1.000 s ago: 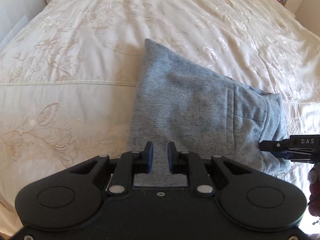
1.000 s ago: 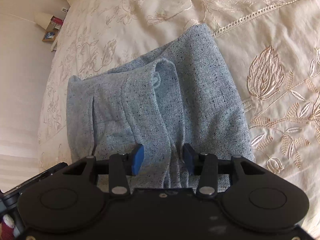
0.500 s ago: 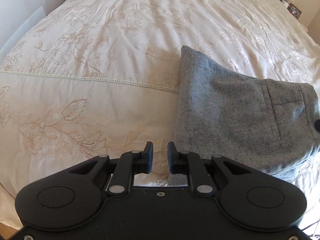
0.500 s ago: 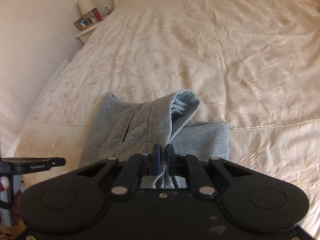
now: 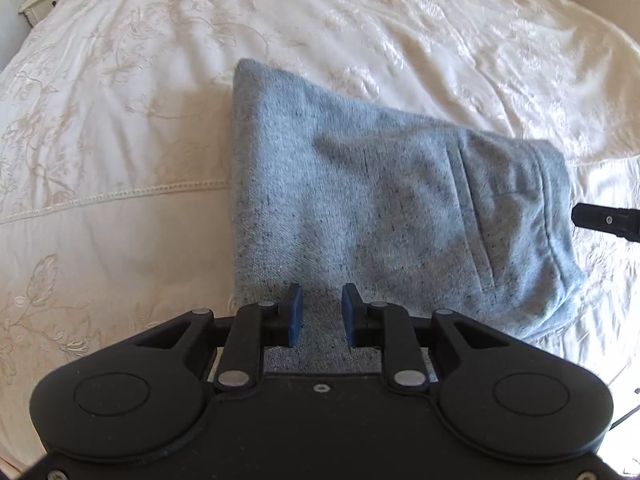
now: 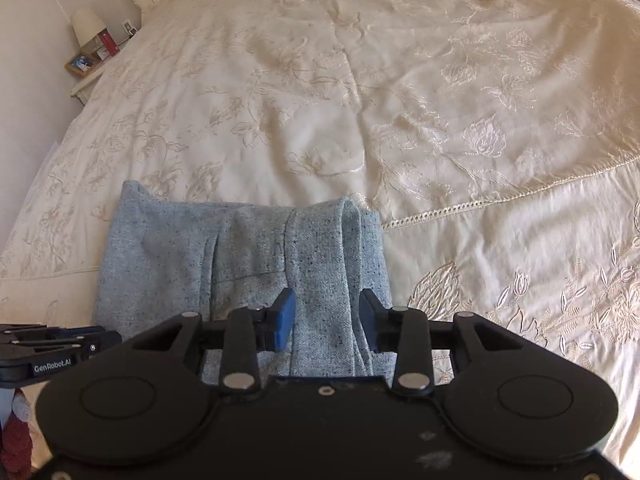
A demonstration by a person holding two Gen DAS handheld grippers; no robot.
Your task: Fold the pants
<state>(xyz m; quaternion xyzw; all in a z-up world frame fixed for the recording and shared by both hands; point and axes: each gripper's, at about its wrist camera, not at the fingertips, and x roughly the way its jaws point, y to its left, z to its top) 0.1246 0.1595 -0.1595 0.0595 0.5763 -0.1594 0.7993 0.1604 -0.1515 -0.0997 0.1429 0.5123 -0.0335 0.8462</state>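
The grey flecked pants [image 5: 380,208] lie folded into a compact bundle on the cream embroidered bedspread [image 5: 120,140]. My left gripper [image 5: 322,300] hovers over the bundle's near left edge, its jaws opening, with nothing pinched between the blue pads. One finger [image 5: 600,220] of the right gripper shows at the right edge. In the right wrist view the pants [image 6: 240,256] lie flat with a thick fold along their right side. My right gripper [image 6: 326,300] hangs above that fold, its jaws opening and not pressing on the cloth.
The bedspread [image 6: 400,100] stretches far beyond the pants, with a lace seam [image 6: 500,196] running across it. A nightstand with a lamp [image 6: 86,28] and a framed photo [image 6: 80,63] stands at the far left. A dark red sleeve [image 6: 16,440] shows at the bottom left.
The right gripper pinched and lifted a fold of the pants, then let go and rose; the fold now lies flat. The left gripper swung off to the left, came back and widened.
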